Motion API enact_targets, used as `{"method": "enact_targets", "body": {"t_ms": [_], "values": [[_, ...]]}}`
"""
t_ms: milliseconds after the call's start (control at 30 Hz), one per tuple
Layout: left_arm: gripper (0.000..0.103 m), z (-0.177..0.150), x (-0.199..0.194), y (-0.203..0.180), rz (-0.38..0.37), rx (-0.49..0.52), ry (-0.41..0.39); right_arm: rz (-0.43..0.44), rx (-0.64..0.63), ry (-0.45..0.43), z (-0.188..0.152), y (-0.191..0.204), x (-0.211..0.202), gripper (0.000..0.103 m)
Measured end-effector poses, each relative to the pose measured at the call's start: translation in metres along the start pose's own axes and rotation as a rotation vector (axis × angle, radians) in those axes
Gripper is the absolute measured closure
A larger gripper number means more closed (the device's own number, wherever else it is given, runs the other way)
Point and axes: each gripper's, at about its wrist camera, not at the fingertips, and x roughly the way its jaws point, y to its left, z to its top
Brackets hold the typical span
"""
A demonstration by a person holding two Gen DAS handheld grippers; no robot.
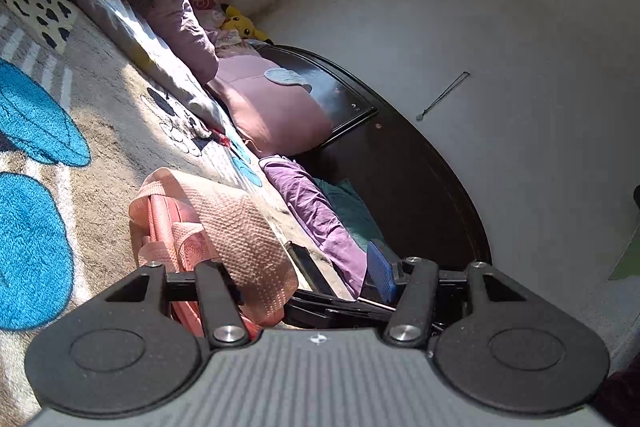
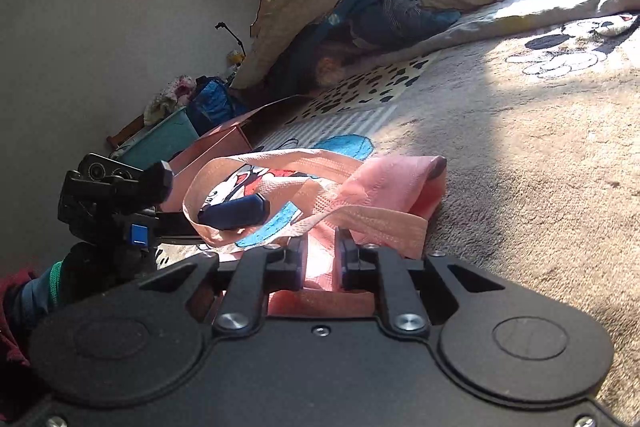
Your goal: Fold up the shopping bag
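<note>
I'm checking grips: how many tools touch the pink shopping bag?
2. The right tool pinches the shopping bag at bottom centre; the left tool, at left, has one finger hooked through a handle loop. None seems hidden.

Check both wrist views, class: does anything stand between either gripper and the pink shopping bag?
Nothing visible does. The right gripper is shut on a fold of the shopping bag. The left gripper is half open, one finger poking through the bag's handle loop. The bag lies on the blanket.
</note>
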Motion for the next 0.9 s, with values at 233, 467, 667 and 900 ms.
{"method": "enact_targets", "body": {"t_ms": [233, 467, 667, 900], "values": [[0.049, 0.0, -0.06, 0.0, 0.133, -0.191, -0.524, -0.126, -0.021, 0.058, 0.001, 0.01, 0.015, 0.103], [0.044, 0.013, -0.046, -0.055, 0.011, -0.07, -0.368, -0.16, -0.043, 0.054, -0.001, 0.017, 0.021, 0.103], [0.042, 0.017, -0.041, -0.078, 0.01, 0.031, -0.286, -0.211, -0.056, 0.054, -0.002, 0.022, 0.025, 0.103], [0.041, 0.005, -0.026, -0.102, 0.142, 0.156, -0.034, -0.249, -0.156, 0.06, -0.004, 0.037, 0.026, 0.103]]}}
